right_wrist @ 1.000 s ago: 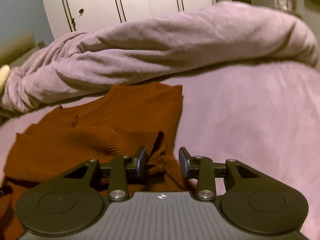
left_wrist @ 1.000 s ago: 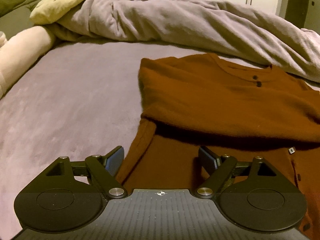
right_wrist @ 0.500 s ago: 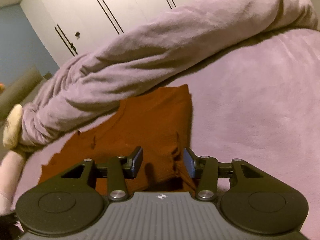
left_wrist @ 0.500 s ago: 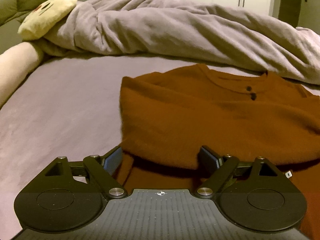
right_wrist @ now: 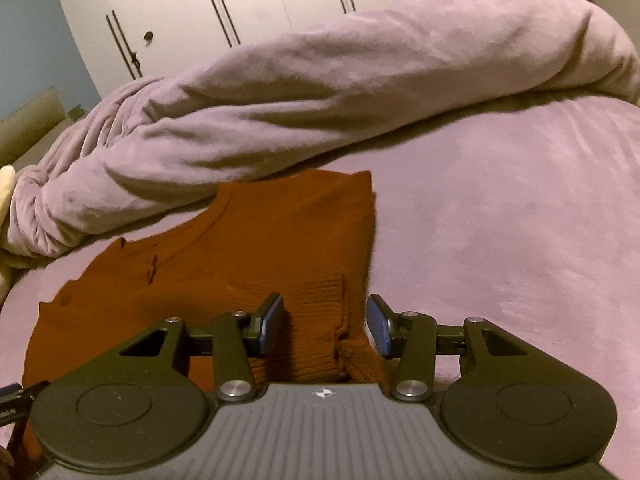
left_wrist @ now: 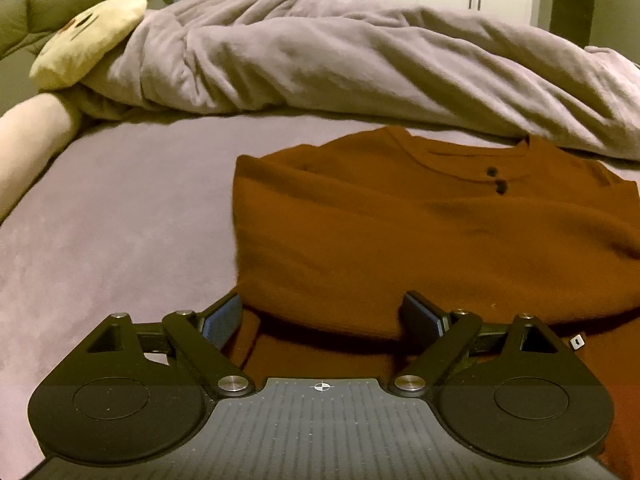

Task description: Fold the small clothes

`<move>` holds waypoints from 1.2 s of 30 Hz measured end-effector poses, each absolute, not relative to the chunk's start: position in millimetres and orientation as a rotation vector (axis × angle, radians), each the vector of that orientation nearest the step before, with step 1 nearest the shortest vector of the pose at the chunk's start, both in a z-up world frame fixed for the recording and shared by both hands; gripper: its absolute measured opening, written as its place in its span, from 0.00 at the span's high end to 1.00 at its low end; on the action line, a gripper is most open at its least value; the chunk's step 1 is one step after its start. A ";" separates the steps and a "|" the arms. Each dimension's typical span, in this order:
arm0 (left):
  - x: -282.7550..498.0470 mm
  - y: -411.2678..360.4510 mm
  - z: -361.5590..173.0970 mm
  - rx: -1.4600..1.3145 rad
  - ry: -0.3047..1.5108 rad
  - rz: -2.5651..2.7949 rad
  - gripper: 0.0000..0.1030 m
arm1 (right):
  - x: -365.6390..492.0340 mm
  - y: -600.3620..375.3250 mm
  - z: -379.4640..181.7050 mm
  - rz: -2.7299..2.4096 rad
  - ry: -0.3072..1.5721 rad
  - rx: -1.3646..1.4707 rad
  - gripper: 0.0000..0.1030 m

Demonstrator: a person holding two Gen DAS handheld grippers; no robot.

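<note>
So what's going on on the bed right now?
A person is folding a rust-brown sweater on the purple bed cover, with a hand-held gripper in each hand. The sleeves are already folded in across the body. The left hand-held gripper sits at the near left edge, jaws wide and opening further, nothing pinched. The right hand-held gripper is partly open around the ribbed cuff on the right side, pads clear of it. A bunched lilac blanket lies behind.

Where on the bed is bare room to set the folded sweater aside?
Bare mauve bed cover lies left of the rust-brown knit sweater, up to the cream bolster pillow; more lies to its right. The far side is crowded by the bunched lilac duvet.
</note>
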State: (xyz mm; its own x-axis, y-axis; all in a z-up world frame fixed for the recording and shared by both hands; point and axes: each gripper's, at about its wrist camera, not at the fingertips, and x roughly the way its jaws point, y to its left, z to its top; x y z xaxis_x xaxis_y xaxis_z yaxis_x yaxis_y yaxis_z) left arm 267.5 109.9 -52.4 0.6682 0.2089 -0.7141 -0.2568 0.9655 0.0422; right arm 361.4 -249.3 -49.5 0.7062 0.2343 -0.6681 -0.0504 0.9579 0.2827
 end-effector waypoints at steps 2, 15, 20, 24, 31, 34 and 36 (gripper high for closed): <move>266.1 109.7 -51.3 -0.070 0.793 0.264 0.11 | 363.2 -243.6 -50.7 0.171 0.772 0.205 0.72; 258.3 105.3 -43.8 -0.035 0.756 0.268 0.10 | 352.7 -211.6 -18.9 0.121 0.573 -0.105 0.98; 258.4 114.6 -51.2 -0.053 0.827 0.279 0.08 | 369.5 -206.5 -36.5 0.051 0.704 -0.197 0.97; 238.6 131.5 -48.2 -0.169 0.852 0.257 0.07 | 349.1 -235.6 -27.0 0.133 0.735 0.002 0.84; 161.9 142.4 -53.2 -0.191 0.927 0.228 0.06 | 243.5 -277.1 -14.3 0.223 0.765 0.058 0.54; 123.2 147.8 -56.9 -0.218 0.957 0.237 0.06 | 199.3 -296.4 -24.0 0.198 0.840 0.093 0.48; 103.4 149.3 -59.1 -0.245 0.984 0.236 0.06 | 175.5 -309.6 -31.3 0.175 0.888 0.125 0.48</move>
